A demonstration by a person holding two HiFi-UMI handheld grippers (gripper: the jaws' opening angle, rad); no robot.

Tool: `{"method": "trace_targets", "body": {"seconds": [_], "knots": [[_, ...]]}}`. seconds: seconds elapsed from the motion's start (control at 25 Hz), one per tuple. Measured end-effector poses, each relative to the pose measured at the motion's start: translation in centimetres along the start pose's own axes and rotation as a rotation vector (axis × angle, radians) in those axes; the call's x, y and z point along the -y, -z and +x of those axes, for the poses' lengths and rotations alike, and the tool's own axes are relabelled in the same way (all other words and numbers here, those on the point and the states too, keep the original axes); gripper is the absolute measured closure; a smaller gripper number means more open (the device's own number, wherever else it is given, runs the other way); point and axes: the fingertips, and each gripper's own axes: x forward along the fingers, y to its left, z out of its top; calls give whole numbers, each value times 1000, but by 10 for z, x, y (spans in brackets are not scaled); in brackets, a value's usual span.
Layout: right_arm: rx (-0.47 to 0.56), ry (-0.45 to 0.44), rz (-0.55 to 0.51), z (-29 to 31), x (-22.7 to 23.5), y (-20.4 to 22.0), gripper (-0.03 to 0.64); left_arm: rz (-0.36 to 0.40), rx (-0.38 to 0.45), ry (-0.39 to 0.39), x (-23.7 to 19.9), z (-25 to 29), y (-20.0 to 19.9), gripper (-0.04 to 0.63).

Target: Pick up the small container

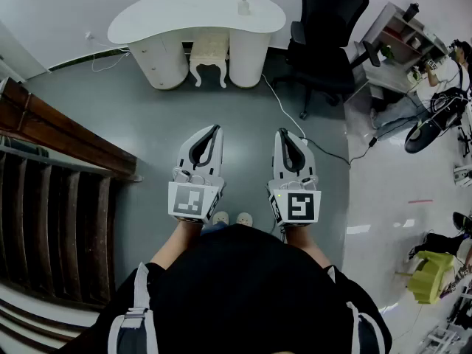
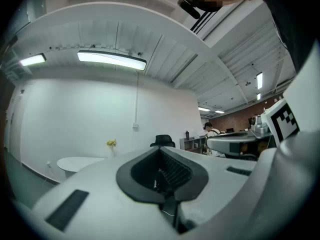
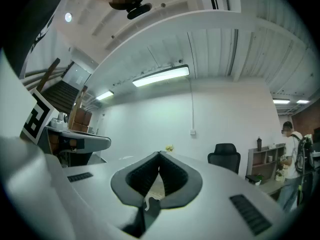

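The small container (image 1: 243, 7), a pale cup-like thing, stands on the right part of the white curved table (image 1: 169, 17) far ahead by the wall. Both grippers are held side by side at waist height over the grey floor, well short of the table. My left gripper (image 1: 216, 128) has its jaws closed tip to tip with nothing between them, as the left gripper view (image 2: 160, 149) also shows. My right gripper (image 1: 282, 132) is likewise shut and empty (image 3: 160, 154). The container cannot be made out in either gripper view.
A white stool (image 1: 209, 50) sits under the table. A black office chair (image 1: 328, 35) stands to its right, with a cable (image 1: 291, 120) trailing across the floor. A wooden staircase (image 1: 51, 190) fills the left. Shelving (image 1: 404, 29) and a green stool (image 1: 430, 275) are at the right.
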Motion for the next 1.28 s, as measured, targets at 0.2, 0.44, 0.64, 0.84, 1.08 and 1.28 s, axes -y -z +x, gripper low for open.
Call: {"method": "trace_targets", "body": {"seconds": [0.2,0.44,0.64,0.84,1.08,1.28], "knots": [[3,-8,5,1,4,1,595,4,-1,-6,3,5,-1,589],[14,-26,5,0,14,1,595,9,2,-26,12,11,-1,589],[17,-47,8,-1,23,5,595,23,11,-36,22,16,0,589],[14,-57,7,0,26,10,595,19,-6,-30,27,23,1,439],[4,-54,12,9,33,19,595,24,-14,-8,27,39,11,433],[1,-45,12,26,43,25,595,24,-13,-17,15,61,16,407]]}}
